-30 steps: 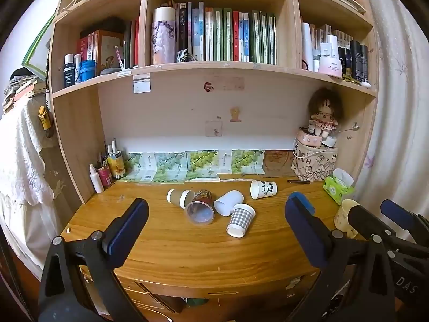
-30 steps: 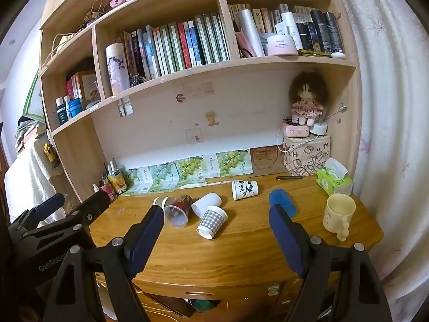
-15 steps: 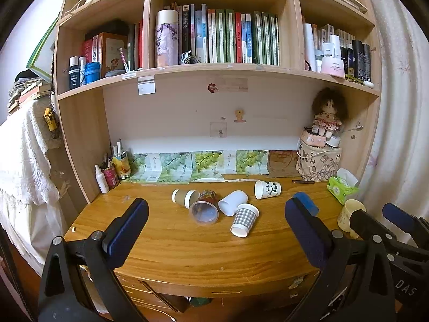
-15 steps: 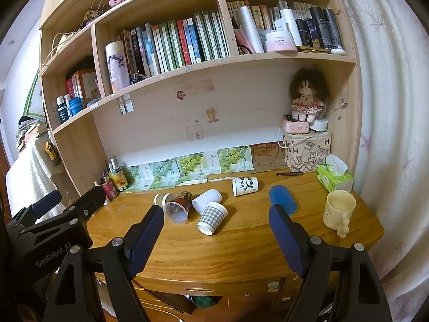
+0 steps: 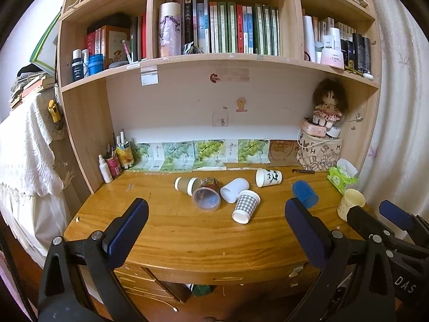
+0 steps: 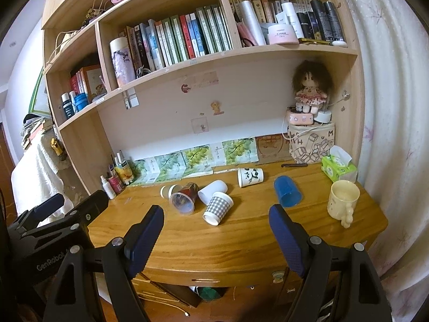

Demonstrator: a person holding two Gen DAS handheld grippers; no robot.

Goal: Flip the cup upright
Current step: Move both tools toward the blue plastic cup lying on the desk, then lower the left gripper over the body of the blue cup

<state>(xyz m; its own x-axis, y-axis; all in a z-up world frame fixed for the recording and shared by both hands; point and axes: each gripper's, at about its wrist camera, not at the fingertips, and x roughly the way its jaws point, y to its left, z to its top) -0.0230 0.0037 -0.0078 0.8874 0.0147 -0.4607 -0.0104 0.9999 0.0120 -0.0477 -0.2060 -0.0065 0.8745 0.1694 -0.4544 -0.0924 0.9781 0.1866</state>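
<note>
Several cups lie on their sides on the wooden desk (image 5: 187, 238): a brown paper cup (image 5: 184, 184), a clear cup with a red print (image 5: 207, 197), a white cup (image 5: 235, 189), a checked cup (image 5: 245, 206), a panda cup (image 5: 268, 177) and a blue cup (image 5: 305, 194). A cream mug (image 5: 350, 204) stands upright at the right. In the right wrist view the checked cup (image 6: 217, 207), blue cup (image 6: 287, 194) and mug (image 6: 342, 200) show too. My left gripper (image 5: 215, 226) and right gripper (image 6: 215, 237) are open and empty, held back before the desk's front edge.
A bookshelf (image 5: 214, 61) stands over the desk. Bottles and pens (image 5: 115, 158) sit at the back left. A printed bag with a doll (image 5: 320, 147) and a green tissue pack (image 5: 341, 178) sit at the back right. A curtain (image 6: 396, 134) hangs at the right.
Both grippers have drawn back and risen a little from the desk, so the cups look smaller and lower. Nothing on the desk has moved.
</note>
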